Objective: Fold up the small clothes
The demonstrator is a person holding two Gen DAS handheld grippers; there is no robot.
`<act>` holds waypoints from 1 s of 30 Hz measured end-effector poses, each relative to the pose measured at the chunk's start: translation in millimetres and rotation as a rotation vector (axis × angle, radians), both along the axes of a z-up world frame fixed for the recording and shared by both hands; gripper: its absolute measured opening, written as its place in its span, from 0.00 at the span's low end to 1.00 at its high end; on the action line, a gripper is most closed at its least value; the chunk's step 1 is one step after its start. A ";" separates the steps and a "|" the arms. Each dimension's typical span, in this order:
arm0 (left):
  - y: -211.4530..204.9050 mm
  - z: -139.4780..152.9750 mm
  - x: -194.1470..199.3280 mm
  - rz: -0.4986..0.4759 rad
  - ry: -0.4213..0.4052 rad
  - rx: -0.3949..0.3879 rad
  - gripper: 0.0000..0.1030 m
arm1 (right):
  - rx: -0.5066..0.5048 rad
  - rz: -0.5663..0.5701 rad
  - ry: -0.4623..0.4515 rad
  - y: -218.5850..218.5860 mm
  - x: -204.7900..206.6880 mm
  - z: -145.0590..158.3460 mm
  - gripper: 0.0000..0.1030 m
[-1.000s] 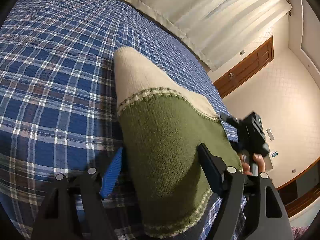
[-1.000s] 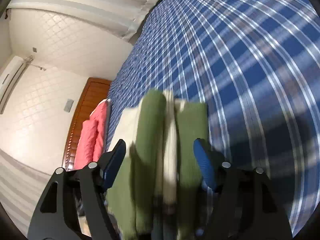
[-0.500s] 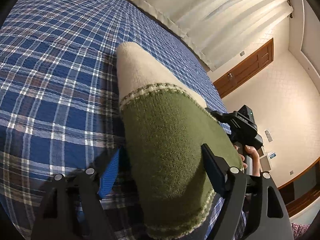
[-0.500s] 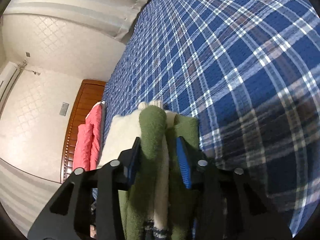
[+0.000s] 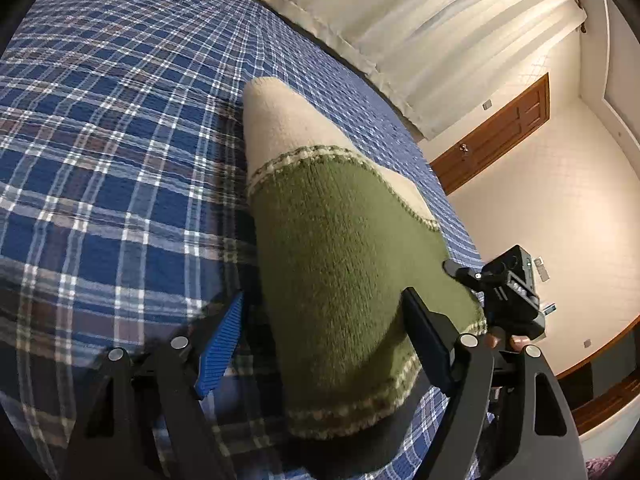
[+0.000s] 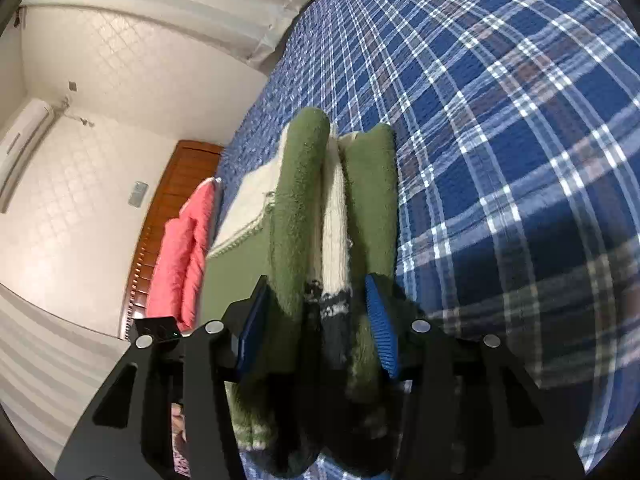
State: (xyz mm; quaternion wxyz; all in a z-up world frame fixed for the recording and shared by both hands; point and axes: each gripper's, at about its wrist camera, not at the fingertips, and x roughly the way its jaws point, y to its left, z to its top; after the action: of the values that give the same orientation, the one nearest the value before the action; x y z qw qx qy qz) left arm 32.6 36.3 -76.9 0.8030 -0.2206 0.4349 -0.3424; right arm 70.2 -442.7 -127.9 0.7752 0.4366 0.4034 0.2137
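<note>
We see a folded green and cream knitted garment (image 5: pixel 344 264) lying on a bed with a blue plaid bedspread (image 5: pixel 100 152), and both tools are closed in around it from opposite ends.

In the left wrist view, our left claw (image 5: pixel 324 344) is spread wide, its two fingers straddling the thick bundle; whether they touch the knit we cannot tell. In the right wrist view, our right claw (image 6: pixel 316 332) has its blue-padded fingers on either side of the stacked layers at the bundle's end, seemingly squeezing them, though the contact is partly shadowed. We judge that this end grip keeps the folded layers from sliding apart, while the open left claw steadies or prepares to lift the other end.

No basket, box or other container is visible; a pink cloth (image 6: pixel 180 248) lies beyond the garment, beside a wooden headboard (image 6: pixel 168 200).
</note>
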 end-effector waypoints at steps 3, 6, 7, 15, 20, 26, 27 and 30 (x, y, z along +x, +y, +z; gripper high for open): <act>4.0 -0.3 -7.3 0.004 0.001 0.006 0.75 | 0.011 -0.007 -0.011 -3.5 -7.7 0.8 0.52; 7.9 -3.9 -13.3 0.008 0.003 0.007 0.75 | 0.054 -0.017 -0.026 -10.1 -25.3 -3.1 0.56; 9.2 -4.6 -15.8 0.010 0.001 0.010 0.75 | 0.062 -0.020 -0.030 -11.1 -28.8 -3.8 0.57; 4.3 -3.8 -39.6 0.025 -0.024 0.067 0.75 | 0.058 -0.031 -0.059 -6.5 -63.9 -1.8 0.65; 10.1 -5.4 -49.1 0.043 -0.021 0.063 0.75 | 0.074 -0.028 -0.067 0.4 -87.0 -3.4 0.65; 8.2 -1.4 -59.8 0.075 -0.036 0.110 0.75 | -0.019 -0.045 -0.078 9.5 -109.8 4.0 0.66; 7.4 -0.7 -64.0 0.081 -0.046 0.127 0.75 | -0.042 -0.050 -0.081 13.3 -111.9 6.2 0.67; 5.2 3.1 -72.0 0.107 -0.065 0.168 0.75 | -0.106 -0.059 -0.084 24.6 -120.6 11.5 0.72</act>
State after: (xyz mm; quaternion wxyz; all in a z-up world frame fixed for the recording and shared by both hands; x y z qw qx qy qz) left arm -39.4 41.5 -73.9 0.8494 -0.1644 0.4236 -0.2684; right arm -50.4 -418.1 -116.4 0.8194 0.3973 0.3682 0.1875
